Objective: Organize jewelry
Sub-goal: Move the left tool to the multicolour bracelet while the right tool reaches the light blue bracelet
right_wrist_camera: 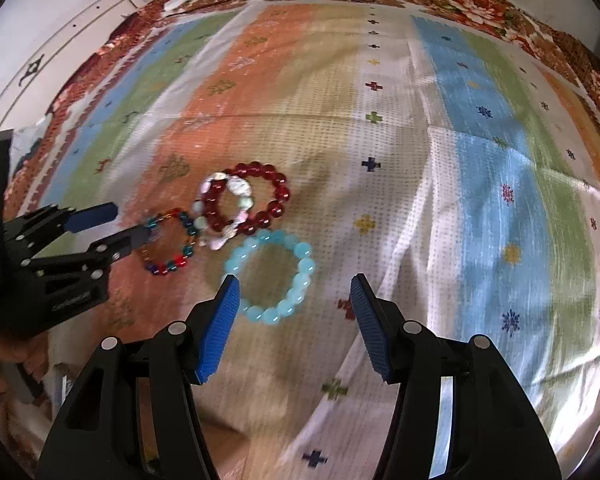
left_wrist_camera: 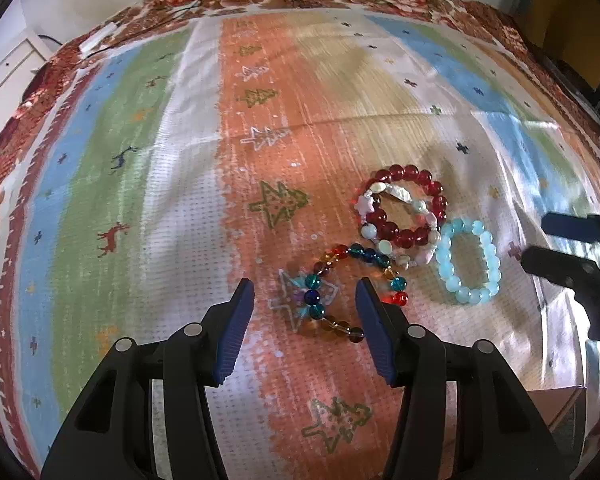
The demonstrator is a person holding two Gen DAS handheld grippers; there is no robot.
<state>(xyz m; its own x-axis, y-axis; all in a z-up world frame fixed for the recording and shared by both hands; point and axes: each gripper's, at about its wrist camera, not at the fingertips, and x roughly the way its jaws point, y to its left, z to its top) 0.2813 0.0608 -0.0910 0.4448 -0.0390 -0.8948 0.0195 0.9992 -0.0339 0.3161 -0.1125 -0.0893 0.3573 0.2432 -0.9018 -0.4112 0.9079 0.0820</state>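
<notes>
4 bead bracelets lie on a striped, patterned cloth [left_wrist_camera: 148, 168] w/ a floral border. In the left wrist view, the multicolor bracelet [left_wrist_camera: 342, 286] sits lower center, stretched into a loose loop; its lower part lies btwn the fingers of the left tool [left_wrist_camera: 305, 300], which is spread wide and grips nothing. Whether the fingers touch the beads, can't tell.

Up and right of it, the dark red bracelet [left_wrist_camera: 410, 206] lies flat, w/ a pale pastel bracelet [left_wrist_camera: 396, 226] overlapping its lower left side. Multicolor loop's upper right end touches the pastel beads. At right center, the light blue bracelet [left_wrist_camera: 470, 262] lies just beside the red 1, nearly touching at its upper left.

Right tool [left_wrist_camera: 540, 246] enters from the right edge of that view, near the blue bracelet, fingers apart.

In the right wrist view, the blue bracelet [right_wrist_camera: 272, 276] lies center, its lower left beads right at the tip of the left-hand finger of the right tool [right_wrist_camera: 294, 294]; this tool is wide open too, holding nothing. Red [right_wrist_camera: 260, 200], pastel [right_wrist_camera: 224, 208] and multicolor [right_wrist_camera: 170, 246] bracelets cluster left of center; left tool [right_wrist_camera: 128, 224] reaches in from the left edge, 1 finger over the multicolor loop.
</notes>
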